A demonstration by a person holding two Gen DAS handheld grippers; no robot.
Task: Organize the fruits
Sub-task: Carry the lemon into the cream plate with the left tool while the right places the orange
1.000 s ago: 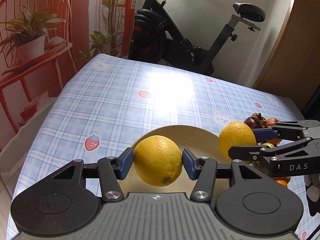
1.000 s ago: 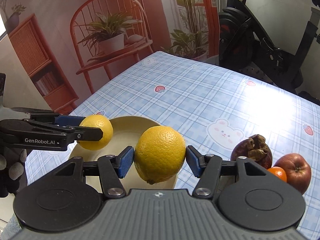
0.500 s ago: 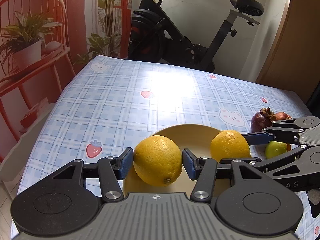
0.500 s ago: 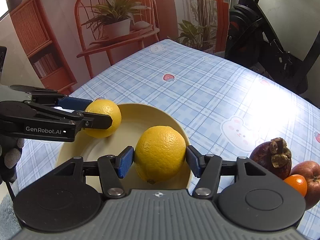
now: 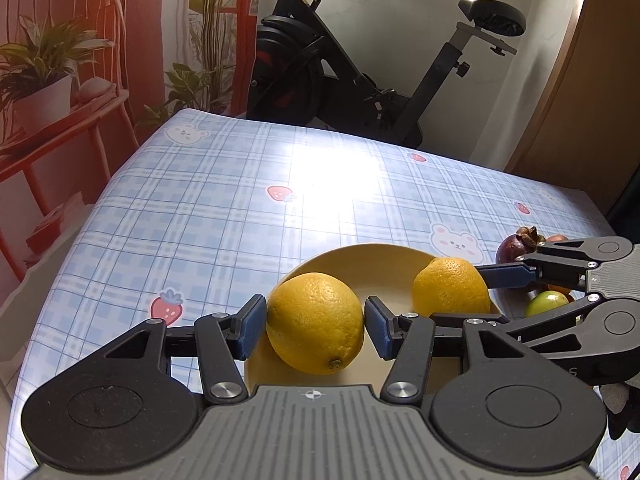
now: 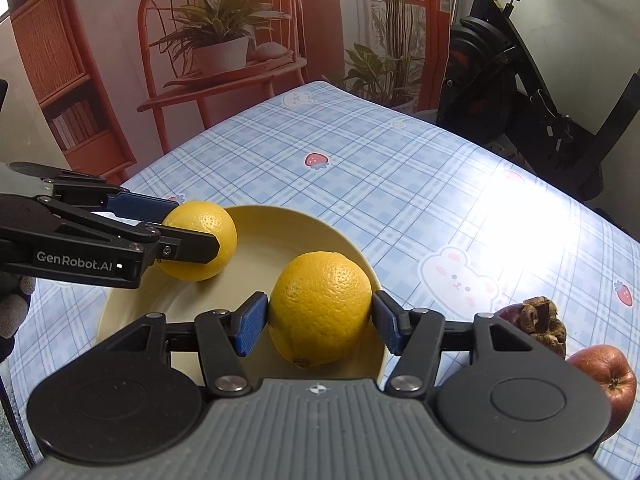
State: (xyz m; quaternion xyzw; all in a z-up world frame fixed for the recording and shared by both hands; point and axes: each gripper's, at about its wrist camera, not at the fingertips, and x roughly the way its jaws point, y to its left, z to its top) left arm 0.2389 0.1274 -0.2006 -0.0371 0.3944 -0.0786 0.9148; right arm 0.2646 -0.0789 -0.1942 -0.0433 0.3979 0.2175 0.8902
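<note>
My left gripper is shut on a yellow lemon at the near left rim of a pale yellow plate. My right gripper is shut on a second yellow lemon over the plate's right side. Each gripper shows in the other's view: the right one holds its lemon low in the plate, and the left one holds its lemon at the plate's left edge. Whether the lemons touch the plate I cannot tell.
The table has a blue checked cloth. Right of the plate lie a mangosteen, a red apple and a green fruit. An exercise bike stands behind the table, and a red chair with a potted plant to the left.
Both grippers have come down and forward with their lemons, from above the plate to low inside it. Both stay shut on their lemons.
</note>
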